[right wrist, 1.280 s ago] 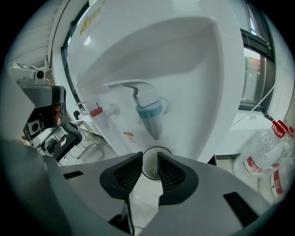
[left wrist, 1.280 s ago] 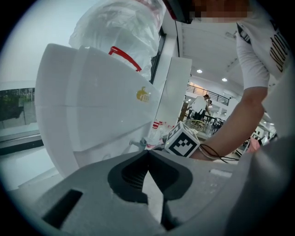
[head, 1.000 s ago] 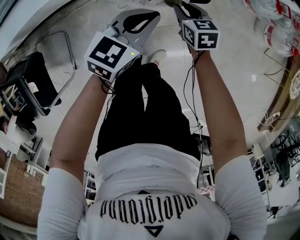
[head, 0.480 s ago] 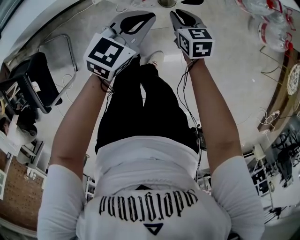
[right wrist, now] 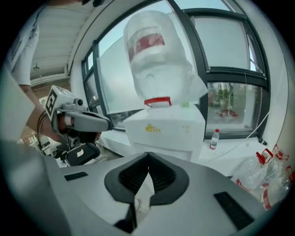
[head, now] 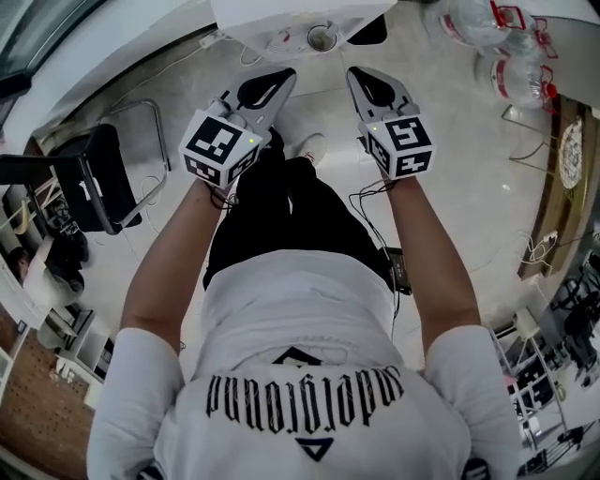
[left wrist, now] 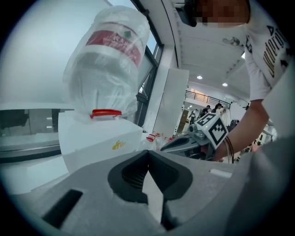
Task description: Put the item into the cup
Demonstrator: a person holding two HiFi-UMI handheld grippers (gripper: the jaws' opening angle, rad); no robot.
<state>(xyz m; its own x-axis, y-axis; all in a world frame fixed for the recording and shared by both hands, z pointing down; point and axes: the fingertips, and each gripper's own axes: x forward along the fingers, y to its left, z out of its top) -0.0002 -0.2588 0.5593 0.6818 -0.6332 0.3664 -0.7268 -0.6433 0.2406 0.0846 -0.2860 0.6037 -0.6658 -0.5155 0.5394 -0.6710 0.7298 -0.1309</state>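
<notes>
Both grippers are held out side by side over the floor, in front of a white water dispenser [head: 281,19]. A small round cup-like thing [head: 322,37] shows at the dispenser's front in the head view. My left gripper [head: 279,79] is shut with nothing between its jaws [left wrist: 147,153]. My right gripper [head: 360,79] is shut too and holds nothing [right wrist: 148,156]. Neither gripper touches the dispenser. In both gripper views the dispenser's white box [left wrist: 99,140] [right wrist: 166,129] carries an upturned water bottle wrapped in clear plastic [left wrist: 108,60] [right wrist: 154,46]. No item for the cup can be made out.
Large clear water jugs [head: 511,56] lie on the floor at the right, seen also in the right gripper view as jugs [right wrist: 272,175]. A black chair [head: 89,178] stands at the left. A small red-capped bottle [right wrist: 215,138] stands on the sill. Windows run behind the dispenser.
The dispenser and the round cup-like thing have come into the head view at the top. Both grippers sit lower in the picture and closer together. Both stay shut.
</notes>
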